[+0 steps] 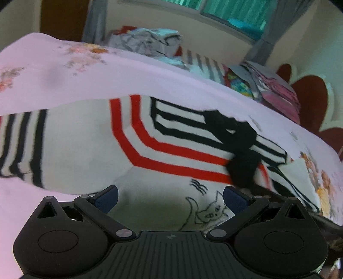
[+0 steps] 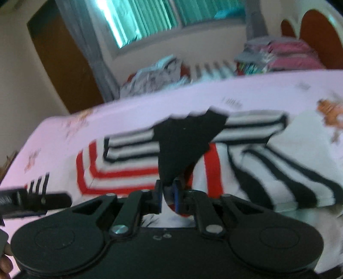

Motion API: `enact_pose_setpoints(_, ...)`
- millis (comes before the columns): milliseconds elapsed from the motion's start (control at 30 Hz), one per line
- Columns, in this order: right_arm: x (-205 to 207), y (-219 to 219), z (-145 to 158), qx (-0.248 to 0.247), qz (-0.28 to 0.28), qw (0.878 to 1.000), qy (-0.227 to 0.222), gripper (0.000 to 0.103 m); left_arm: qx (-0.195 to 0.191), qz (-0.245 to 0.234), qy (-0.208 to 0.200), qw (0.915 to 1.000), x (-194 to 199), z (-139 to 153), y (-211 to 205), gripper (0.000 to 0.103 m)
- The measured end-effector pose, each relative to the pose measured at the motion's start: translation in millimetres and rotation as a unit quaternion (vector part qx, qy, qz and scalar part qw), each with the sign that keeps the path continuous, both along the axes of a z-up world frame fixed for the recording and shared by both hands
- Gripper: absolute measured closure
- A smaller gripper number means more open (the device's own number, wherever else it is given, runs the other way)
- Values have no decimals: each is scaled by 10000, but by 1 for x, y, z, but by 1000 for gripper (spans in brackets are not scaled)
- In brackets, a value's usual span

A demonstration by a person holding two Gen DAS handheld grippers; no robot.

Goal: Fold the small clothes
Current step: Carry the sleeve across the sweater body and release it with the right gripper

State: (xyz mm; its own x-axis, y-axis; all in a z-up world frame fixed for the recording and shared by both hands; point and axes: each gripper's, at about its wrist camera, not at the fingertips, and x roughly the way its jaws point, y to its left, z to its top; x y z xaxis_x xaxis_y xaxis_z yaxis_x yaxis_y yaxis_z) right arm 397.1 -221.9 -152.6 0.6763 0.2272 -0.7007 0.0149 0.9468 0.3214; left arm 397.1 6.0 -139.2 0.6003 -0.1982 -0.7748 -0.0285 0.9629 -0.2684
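A small white garment [image 1: 85, 139] with red and black stripes and a line-drawn cat [image 1: 212, 212] lies spread on the pink bedsheet [image 1: 64, 70]. My left gripper [image 1: 170, 194] hangs open just above the garment near the cat, with nothing between its blue pads. In the right wrist view my right gripper [image 2: 168, 193] is shut on the black cuff [image 2: 182, 146] of a striped sleeve, which it holds pulled up over the garment's red stripes [image 2: 120, 173]. The same cuff [image 1: 240, 150] shows as a dark raised fold in the left wrist view. The left gripper's body [image 2: 32, 201] pokes in at the left edge.
A heap of loose clothes [image 1: 150, 40] lies at the far side of the bed. A stack of folded pieces [image 1: 274, 85] sits by the red headboard [image 1: 310, 96]. A window [image 2: 145, 19] and a brown door [image 2: 57, 55] are behind.
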Motion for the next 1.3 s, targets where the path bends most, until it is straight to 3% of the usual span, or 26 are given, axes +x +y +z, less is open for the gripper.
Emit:
enact_pose_setpoints(133, -21, -2, 9, -3, -24, 10000, 9, 59, -257, -481, 72, 9985, 11, -11, -21, 0)
enact_pose_setpoints(267, -59, -23, 34, -622, -231, 9976, -213, 52, -517, -835, 191, 9950, 19, -23, -47, 1)
enact_pose_setpoints(300, -71, -34, 38, -892, -322, 9951, -273, 50, -526, -867, 225, 9946, 21, -27, -52, 8)
enact_pose_setpoints(333, -81, -44, 40, -1105, -414, 9926, -290, 47, -555, -912, 244, 9940, 23, -31, -56, 28)
enact_pose_setpoints(367, -87, -52, 40, -1280, -509, 9901, -287, 46, -691, -979, 323, 9923, 26, -36, -59, 36)
enact_pose_setpoints(400, -94, -60, 38, -1402, -593, 9880, -266, 46, -831, -959, 429, 9910, 28, -42, -59, 52)
enact_pose_setpoints(500, -107, -95, 28, -1525, -966, 9836, -48, 46, -833, -808, 403, 9924, 31, -48, -63, 56)
enact_pose_setpoints(567, -111, -115, 19, -1441, -1243, 9817, 90, 46, -780, -783, 357, 9932, 33, -49, -68, 67)
enact_pose_setpoints(633, -107, -129, 10, -1400, -1471, 9790, 193, 46, -749, -808, 343, 9933, 37, -51, -72, 88)
enact_pose_setpoints(667, -105, -134, 6, -1395, -1545, 9778, 229, 46, -773, -794, 353, 9932, 39, -53, -72, 93)
enact_pose_setpoints(800, -92, -153, -12, -1103, -1691, 9783, 459, 46, -794, -718, 281, 9939, 42, -56, -74, 98)
enact_pose_setpoints(867, -83, -158, -19, -941, -1724, 9791, 521, 56, -850, -617, 111, 9944, 41, -50, -70, 98)
enact_pose_setpoints(933, -76, -158, -20, -865, -1715, 9801, 499, 58, -887, -528, -104, 9946, 41, -41, -62, 98)
enact_pose_setpoints(1067, -66, -155, -17, -743, -1631, 9825, 502, 70, -706, -282, -443, 9961, 48, -28, -40, 98)
enact_pose_setpoints(1133, -65, -149, -11, -788, -1523, 9844, 398, 81, -638, -131, -349, 9973, 54, -33, -28, 98)
enact_pose_setpoints(1233, -65, -142, -10, -982, -1389, 9847, 390, 85, -386, -160, -199, 9989, 57, -48, -26, 98)
enact_pose_setpoints(1300, -67, -149, -22, -1151, -1466, 9805, 630, 86, -268, -205, -126, 9994, 59, -57, -30, 98)
